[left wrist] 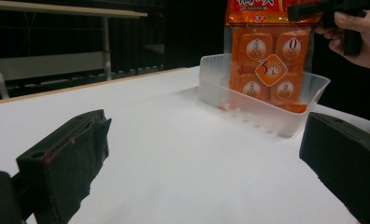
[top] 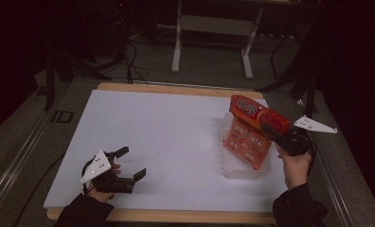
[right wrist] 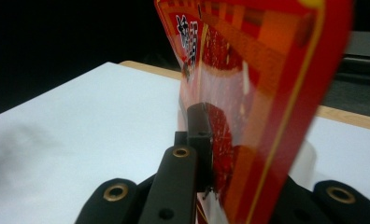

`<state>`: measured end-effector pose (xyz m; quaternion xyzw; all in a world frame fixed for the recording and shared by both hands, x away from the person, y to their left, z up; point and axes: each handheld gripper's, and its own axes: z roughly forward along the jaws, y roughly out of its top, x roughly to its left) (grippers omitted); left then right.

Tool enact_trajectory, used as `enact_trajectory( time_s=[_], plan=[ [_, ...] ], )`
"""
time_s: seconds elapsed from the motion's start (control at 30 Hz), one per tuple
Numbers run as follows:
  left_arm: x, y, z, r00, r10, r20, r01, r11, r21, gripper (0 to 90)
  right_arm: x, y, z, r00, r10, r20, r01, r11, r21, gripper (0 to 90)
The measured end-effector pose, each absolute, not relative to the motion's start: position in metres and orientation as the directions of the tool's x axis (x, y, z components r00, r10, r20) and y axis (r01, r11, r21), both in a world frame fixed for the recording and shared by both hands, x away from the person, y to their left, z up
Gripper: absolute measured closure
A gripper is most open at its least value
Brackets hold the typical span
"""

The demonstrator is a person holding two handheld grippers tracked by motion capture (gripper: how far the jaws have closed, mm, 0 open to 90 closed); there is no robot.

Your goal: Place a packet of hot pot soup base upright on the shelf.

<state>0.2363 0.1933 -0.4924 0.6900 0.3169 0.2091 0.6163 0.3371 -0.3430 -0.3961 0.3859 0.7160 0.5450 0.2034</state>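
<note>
The right gripper [top: 273,131] is clamped on the top band of an orange snack bag [top: 250,133]; in the right gripper view its jaws pinch the red printed header of the bag [right wrist: 267,93] edge-on, the film running straight up between them. From that grip the bag hangs down and away toward the table's middle, tilted in the high view, its long axis running from the header at the upper right to the lower end, which sits inside a clear plastic tray [top: 245,173]. The left gripper view shows this best: the bag [left wrist: 267,60] stands nearly upright with its bottom packets below the rim of the tray [left wrist: 314,91], though whether it rests on the tray floor cannot be told through the cloudy wall.

So the relation that matters is vertical: the bag lies directly below and slightly inward of the right gripper, over the tray near the right edge of the white table [top: 166,142]. I judge that the coming move is either a lowering to lay the bag down in the tray or a lift clear of it (the pictures cannot settle which), and either way it follows the bag's long axis.

The left gripper [top: 131,163] sits well apart, low at the near left of the table, jaws spread wide with nothing between them. The right hand is plainly the nearer one.
</note>
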Motion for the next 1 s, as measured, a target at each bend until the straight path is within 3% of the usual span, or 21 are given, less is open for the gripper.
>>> enact_trajectory(
  time_s=[0.17,0.33,0.4,0.47,0.53,0.77,1.0],
  plan=[
    [0.237,0.194,-0.494,0.711,0.694,-0.112,0.188,-0.034,0.981,2.1,0.341,-0.348,-0.398,-0.56,0.823,0.098,0.325,0.109,0.939,84.6],
    [0.237,0.195,-0.493,0.712,0.692,-0.122,0.188,-0.02,0.982,2.1,0.343,-0.355,-0.399,-0.511,0.855,0.086,0.341,0.11,0.933,74.3],
    [0.237,0.195,-0.493,0.712,0.69,-0.128,0.192,-0.016,0.981,2.1,0.343,-0.358,-0.399,-0.482,0.873,0.08,0.343,0.104,0.934,65.7],
    [0.237,0.195,-0.493,0.713,0.689,-0.13,0.194,-0.016,0.981,2.1,0.344,-0.363,-0.4,-0.462,0.879,0.119,0.369,0.069,0.927,50.5],
    [0.237,0.195,-0.492,0.713,0.689,-0.129,0.194,-0.016,0.981,2.1,0.343,-0.366,-0.401,-0.445,0.884,0.141,0.398,0.054,0.916,42.9],
    [0.237,0.194,-0.492,0.714,0.688,-0.129,0.193,-0.015,0.981,2.1,0.333,-0.365,-0.402,-0.375,0.925,0.057,0.391,0.102,0.915,14.1],
    [0.236,0.195,-0.491,0.714,0.688,-0.129,0.193,-0.017,0.981,2.2,0.319,-0.37,-0.403,-0.308,0.951,0.01,0.376,0.112,0.92,14.0]
  ],
)
